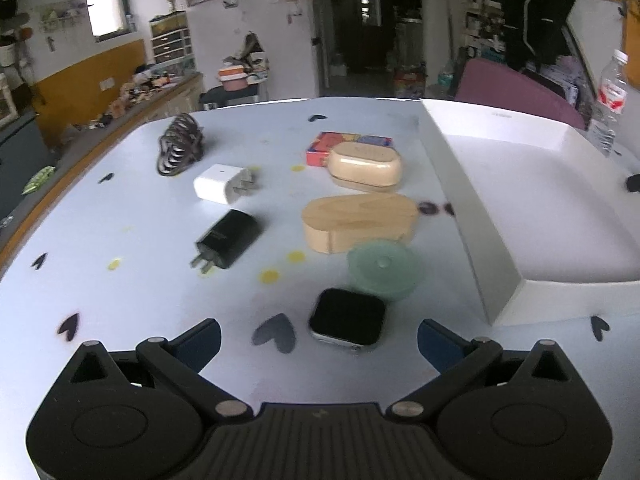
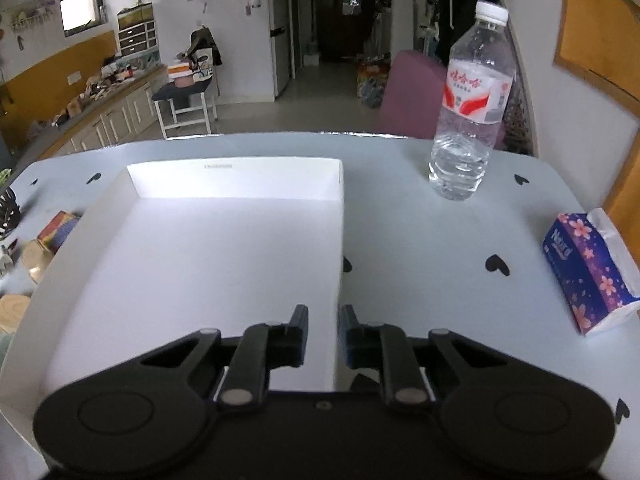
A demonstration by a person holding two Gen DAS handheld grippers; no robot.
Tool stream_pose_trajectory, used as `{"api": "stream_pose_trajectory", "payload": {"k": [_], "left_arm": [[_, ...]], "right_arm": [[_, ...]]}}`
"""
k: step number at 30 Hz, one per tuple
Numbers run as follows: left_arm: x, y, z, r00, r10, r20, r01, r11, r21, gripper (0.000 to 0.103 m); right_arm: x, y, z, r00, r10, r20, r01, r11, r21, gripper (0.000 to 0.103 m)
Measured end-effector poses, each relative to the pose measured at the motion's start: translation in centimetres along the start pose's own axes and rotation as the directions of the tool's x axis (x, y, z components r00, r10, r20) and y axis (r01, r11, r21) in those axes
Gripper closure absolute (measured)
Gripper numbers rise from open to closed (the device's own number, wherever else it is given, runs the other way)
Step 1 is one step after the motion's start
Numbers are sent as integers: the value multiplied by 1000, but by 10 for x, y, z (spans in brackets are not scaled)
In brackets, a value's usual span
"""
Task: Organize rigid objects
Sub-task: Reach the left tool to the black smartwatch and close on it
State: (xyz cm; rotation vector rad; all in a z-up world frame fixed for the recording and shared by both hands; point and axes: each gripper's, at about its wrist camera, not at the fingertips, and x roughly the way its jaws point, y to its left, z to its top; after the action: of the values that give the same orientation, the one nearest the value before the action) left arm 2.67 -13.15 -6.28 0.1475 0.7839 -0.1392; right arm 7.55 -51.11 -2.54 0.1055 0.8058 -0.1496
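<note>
Left wrist: spread fingers (image 1: 319,338) flank the watch (image 1: 347,322); right fingers (image 2: 323,330) pinch tray wall (image 2: 338,280).

My left camera looks down close over the table (image 1: 120,288); my right faces the white tray (image 2: 336,240), which both share.

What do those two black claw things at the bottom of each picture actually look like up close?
Both are matte black plastic tools. The left gripper has a ribbed centre plate, two rounded discs at its sides, silver pivot pins on angular linkage arms, and fingers faced with dark blue pads. The right gripper has the same build, with flat black fingers. No cables, hands or sleeves show.
</note>
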Motion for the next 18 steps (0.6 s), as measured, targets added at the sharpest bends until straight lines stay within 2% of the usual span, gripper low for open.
{"api": "stream_pose_trajectory", "payload": {"k": [6,10,13,18], "left_arm": [[2,-5,4,1000,-10,17,9,1000,30,2],[6,-7,5,1000,-18,15,17,998,53,9],[9,-8,6,1000,-17,14,16,997,77,14],[12,-8,5,1000,-11,11,10,992,130,21]], "right_arm": [[18,-9,-7,998,26,-55,-25,1000,19,92],[27,-9,-10,996,21,-87,-19,1000,19,98],[31,-6,-15,994,13,-108,-12,1000,8,98],[30,-1,-17,996,-9,-93,6,999,-31,98]]}}
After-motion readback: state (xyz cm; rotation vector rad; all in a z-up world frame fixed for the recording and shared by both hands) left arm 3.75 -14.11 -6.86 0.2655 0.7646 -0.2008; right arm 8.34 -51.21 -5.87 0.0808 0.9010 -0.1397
